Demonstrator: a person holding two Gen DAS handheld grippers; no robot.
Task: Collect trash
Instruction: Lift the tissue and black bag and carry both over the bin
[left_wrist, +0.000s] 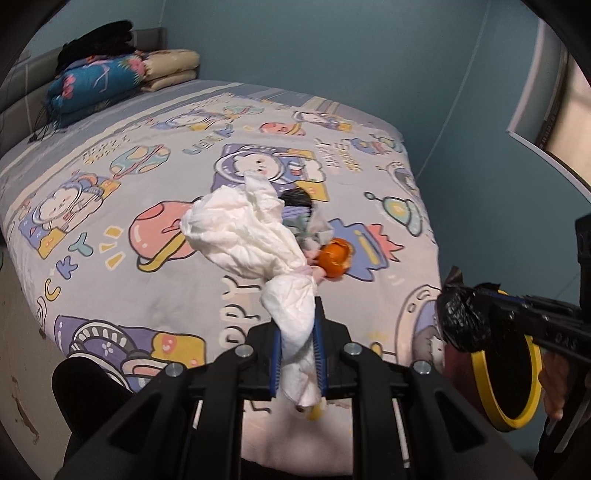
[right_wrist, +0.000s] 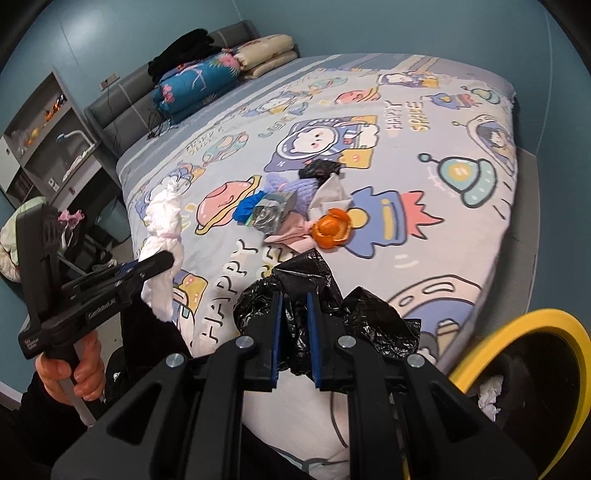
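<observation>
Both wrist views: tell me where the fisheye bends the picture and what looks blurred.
Left wrist view: the bed edge bows, corners go black, and the white tissue in the left hand-held gripper looks soft. Right wrist view: same bowing; the yellow-rimmed bin smears near the frame edge.

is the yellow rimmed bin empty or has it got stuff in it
Not empty: the right wrist view shows crumpled white paper inside the yellow-rimmed bin. How full it is cannot be told.
</observation>
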